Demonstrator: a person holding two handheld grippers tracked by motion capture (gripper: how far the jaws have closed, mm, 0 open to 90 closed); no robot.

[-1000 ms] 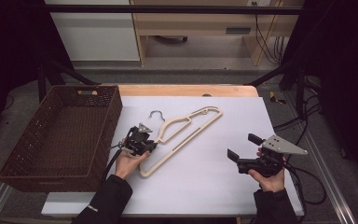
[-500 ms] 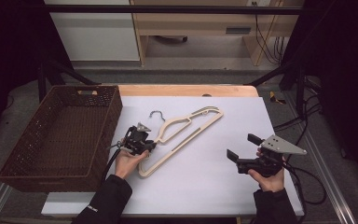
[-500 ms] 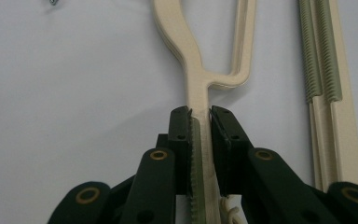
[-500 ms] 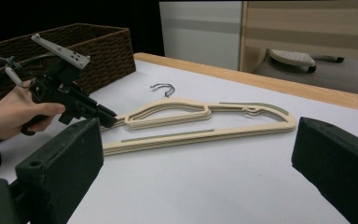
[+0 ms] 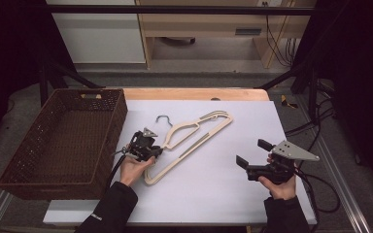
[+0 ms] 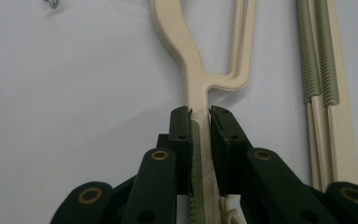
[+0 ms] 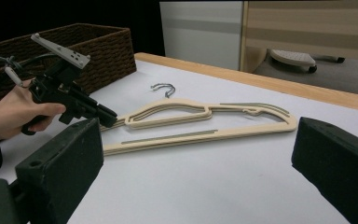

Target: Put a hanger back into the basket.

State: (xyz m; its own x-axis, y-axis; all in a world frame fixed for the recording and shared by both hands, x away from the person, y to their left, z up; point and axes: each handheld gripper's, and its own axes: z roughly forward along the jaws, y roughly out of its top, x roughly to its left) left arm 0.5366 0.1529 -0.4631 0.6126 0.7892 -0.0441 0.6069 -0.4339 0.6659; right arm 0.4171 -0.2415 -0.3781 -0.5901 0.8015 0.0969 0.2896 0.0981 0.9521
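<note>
— Where is the cream wooden coat hanger with a metal hook (image 5: 194,138)?

— Flat on the white table (image 5: 213,194), centre frame, beside the brown wicker basket (image 5: 58,141) at left.

— Your grippers?

— My left gripper (image 5: 156,152) pinches the hanger's arm; my right gripper (image 5: 253,154), lower right, is spread wide, holding nothing.

The hanger (image 5: 189,141) lies mid-table (image 5: 233,194), the basket (image 5: 24,165) to its left; left gripper (image 5: 151,151) at its left end, right gripper (image 5: 253,154) well right.
</note>
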